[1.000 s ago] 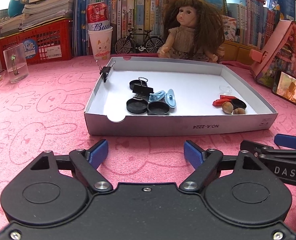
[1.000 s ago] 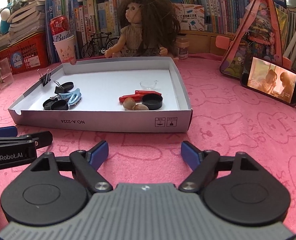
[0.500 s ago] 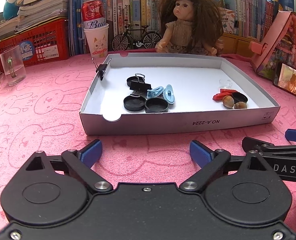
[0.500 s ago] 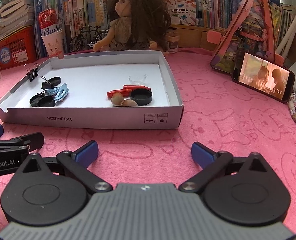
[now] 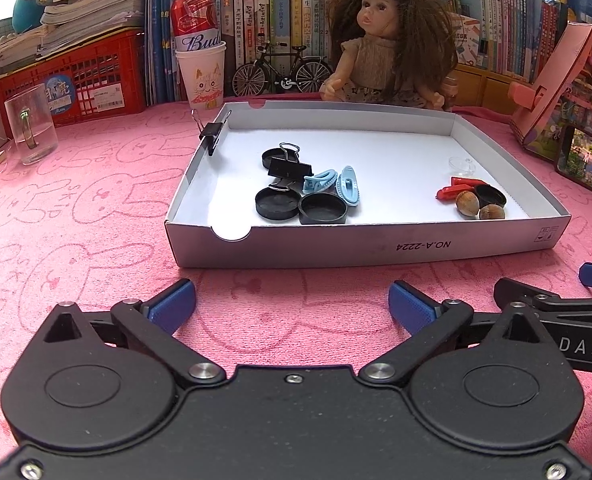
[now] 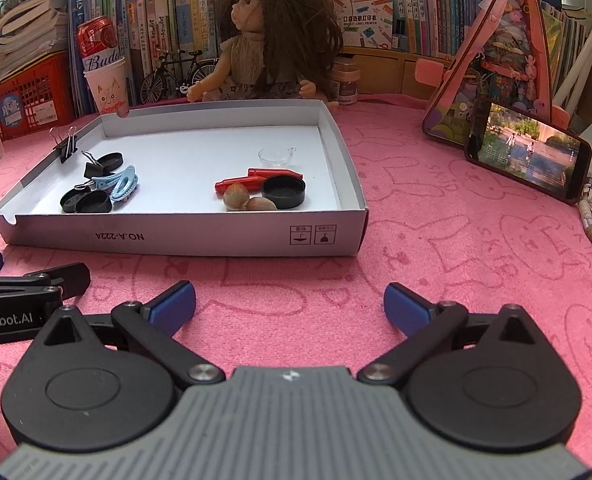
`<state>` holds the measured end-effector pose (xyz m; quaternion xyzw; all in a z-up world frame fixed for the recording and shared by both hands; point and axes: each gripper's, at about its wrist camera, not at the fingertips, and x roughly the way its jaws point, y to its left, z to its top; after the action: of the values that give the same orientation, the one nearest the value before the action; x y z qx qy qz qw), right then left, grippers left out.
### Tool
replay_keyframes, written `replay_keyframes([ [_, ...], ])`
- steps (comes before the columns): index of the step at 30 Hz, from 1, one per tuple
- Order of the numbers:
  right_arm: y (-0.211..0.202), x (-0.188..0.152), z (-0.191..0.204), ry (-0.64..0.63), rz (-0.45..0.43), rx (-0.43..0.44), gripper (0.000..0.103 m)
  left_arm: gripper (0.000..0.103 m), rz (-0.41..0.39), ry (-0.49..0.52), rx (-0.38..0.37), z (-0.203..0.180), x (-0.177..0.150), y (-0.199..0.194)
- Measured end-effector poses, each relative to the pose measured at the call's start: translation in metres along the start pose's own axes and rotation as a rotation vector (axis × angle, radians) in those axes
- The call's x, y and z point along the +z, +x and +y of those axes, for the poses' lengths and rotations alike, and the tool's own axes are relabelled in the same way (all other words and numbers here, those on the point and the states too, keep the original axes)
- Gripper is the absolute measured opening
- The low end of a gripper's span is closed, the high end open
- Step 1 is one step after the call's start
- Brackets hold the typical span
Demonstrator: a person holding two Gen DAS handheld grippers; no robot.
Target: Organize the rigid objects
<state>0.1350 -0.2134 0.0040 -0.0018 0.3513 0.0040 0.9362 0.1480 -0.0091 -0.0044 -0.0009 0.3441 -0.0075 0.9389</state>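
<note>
A: Counter [image 5: 75, 216], pink bunny-print cloth, under everything. Fingers?

B: Left gripper [image 5: 291, 306] fingers wide apart, just been opening, nothing between them but cloth. Right gripper [image 6: 289, 304] same: fingers wide apart, just been opening, empty.

A: Biggest task item?

B: White cardboard box lid [image 5: 376, 246], straight ahead of both sets of fingers, near, not touching. Ahead-right of the left fingers, ahead-left of the right ones.

A: Contents, big to small?

B: Left cluster, beyond the left fingers: three black caps [image 5: 277, 204], one black binder clip [image 5: 289, 169] lying on them, two light blue hair clips [image 5: 348, 189] touching. Another binder clip [image 5: 211, 133] clamped on the lid's left wall. Right cluster, beyond the right fingers: one black cap [image 6: 283, 192], two red tubes [image 6: 239, 182], two hazelnuts [image 6: 235, 197] touching each other just beside that cap, small clear dish [image 6: 275, 156] behind them.

A: Background?

B: Doll [image 5: 384, 40] behind the lid's far wall, phone [image 6: 528, 152] ahead-right of the right fingers.
</note>
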Motion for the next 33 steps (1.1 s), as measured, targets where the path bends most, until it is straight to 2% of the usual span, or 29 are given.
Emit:
replay_keyframes([
  [33,-0.0027,-0.0043,0.0017,-0.003,-0.013,-0.002,0.103,0.103,0.0,0.001,0.0,-0.0002,0.0001,0.0002],
])
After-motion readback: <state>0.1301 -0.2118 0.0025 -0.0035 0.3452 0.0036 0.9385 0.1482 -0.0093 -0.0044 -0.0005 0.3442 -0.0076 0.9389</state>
